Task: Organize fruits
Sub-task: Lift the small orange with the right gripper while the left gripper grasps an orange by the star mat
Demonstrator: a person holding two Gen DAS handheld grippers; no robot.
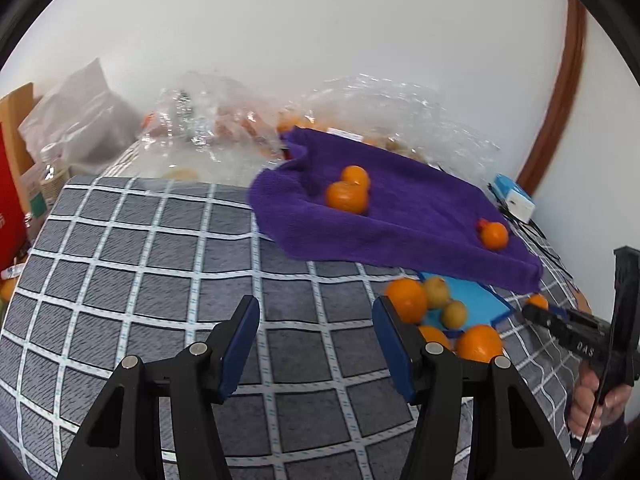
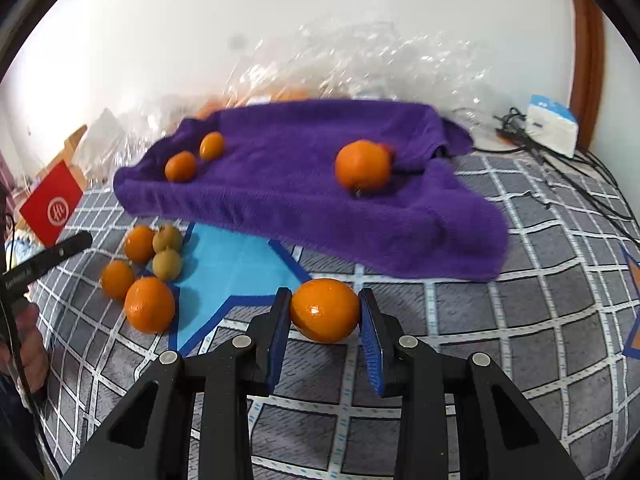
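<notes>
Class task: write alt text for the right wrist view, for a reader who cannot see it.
The right tool brackets an orange on a grey checked cloth. Behind it, a purple towel carries three oranges.

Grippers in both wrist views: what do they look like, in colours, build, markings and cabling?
Both the left gripper and right gripper have matte black angular frames with silver round pivot pins and flat blue pads on the fingers. Seen from the left wrist, the right unit is a black pistol-style handle with pale lettering, a thin black cable, and a bare hand.
</notes>
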